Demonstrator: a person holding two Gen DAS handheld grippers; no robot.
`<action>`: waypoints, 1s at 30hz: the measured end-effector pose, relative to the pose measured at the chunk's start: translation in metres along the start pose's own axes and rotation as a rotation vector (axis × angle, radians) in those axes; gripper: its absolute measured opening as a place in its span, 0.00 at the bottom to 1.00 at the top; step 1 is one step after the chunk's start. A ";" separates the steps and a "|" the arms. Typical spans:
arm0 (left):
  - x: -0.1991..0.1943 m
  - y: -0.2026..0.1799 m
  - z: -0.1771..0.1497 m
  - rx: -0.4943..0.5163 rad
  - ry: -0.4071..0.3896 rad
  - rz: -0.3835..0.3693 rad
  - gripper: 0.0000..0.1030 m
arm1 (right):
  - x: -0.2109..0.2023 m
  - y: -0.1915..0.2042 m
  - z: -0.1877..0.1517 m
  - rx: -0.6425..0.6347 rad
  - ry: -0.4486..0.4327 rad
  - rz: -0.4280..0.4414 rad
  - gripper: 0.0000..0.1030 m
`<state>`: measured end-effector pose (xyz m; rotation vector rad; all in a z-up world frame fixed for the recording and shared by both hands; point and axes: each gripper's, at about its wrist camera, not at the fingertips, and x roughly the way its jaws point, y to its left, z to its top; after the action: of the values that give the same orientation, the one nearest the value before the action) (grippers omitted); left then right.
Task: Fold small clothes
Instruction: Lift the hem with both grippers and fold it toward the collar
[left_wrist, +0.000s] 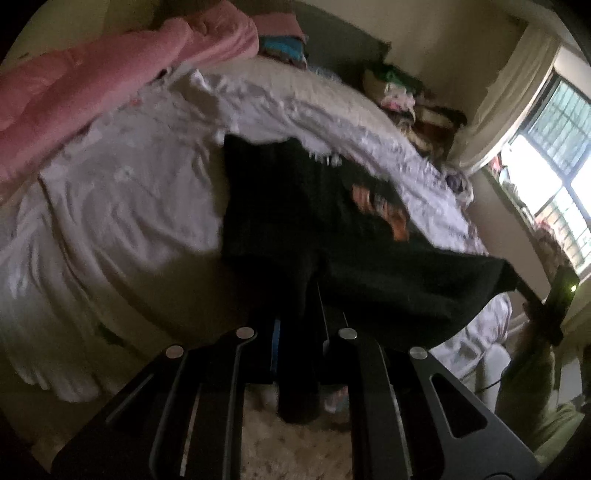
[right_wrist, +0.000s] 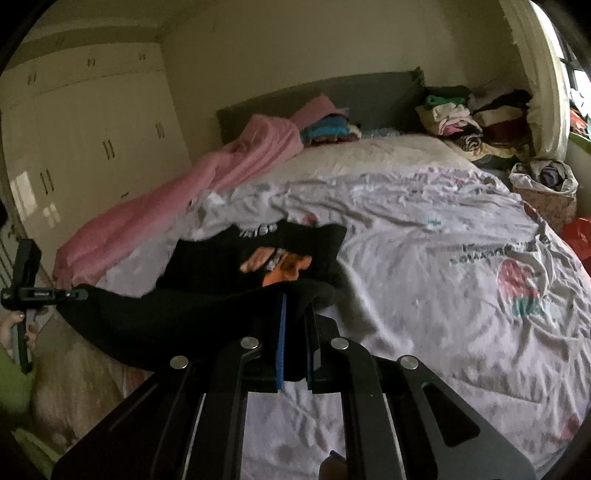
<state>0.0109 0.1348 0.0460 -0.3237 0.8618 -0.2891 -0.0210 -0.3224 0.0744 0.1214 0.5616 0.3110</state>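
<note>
A small black garment with an orange print hangs stretched between my two grippers above the bed's white printed sheet. My left gripper is shut on one corner, and dark cloth covers its fingertips. The right gripper shows at the far right, holding the other corner. In the right wrist view, my right gripper is shut on the black garment, with cloth pinched between its blue pads. The left gripper grips the far corner at the left edge, with a hand below it.
A pink blanket lies along the bed's left side. Piles of clothes sit by the grey headboard, and a bag of laundry stands at the right. A wardrobe fills the left wall. A shaggy rug lies below.
</note>
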 end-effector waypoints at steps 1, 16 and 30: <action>-0.003 0.000 0.004 0.000 -0.015 0.001 0.04 | 0.000 -0.001 0.004 0.011 -0.014 0.001 0.07; -0.002 0.007 0.053 -0.071 -0.109 -0.028 0.04 | 0.027 -0.006 0.059 0.068 -0.084 -0.021 0.07; 0.018 0.015 0.098 -0.109 -0.156 -0.016 0.04 | 0.070 -0.011 0.093 0.067 -0.084 -0.068 0.07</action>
<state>0.0997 0.1575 0.0872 -0.4494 0.7226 -0.2290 0.0882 -0.3136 0.1156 0.1787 0.4919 0.2198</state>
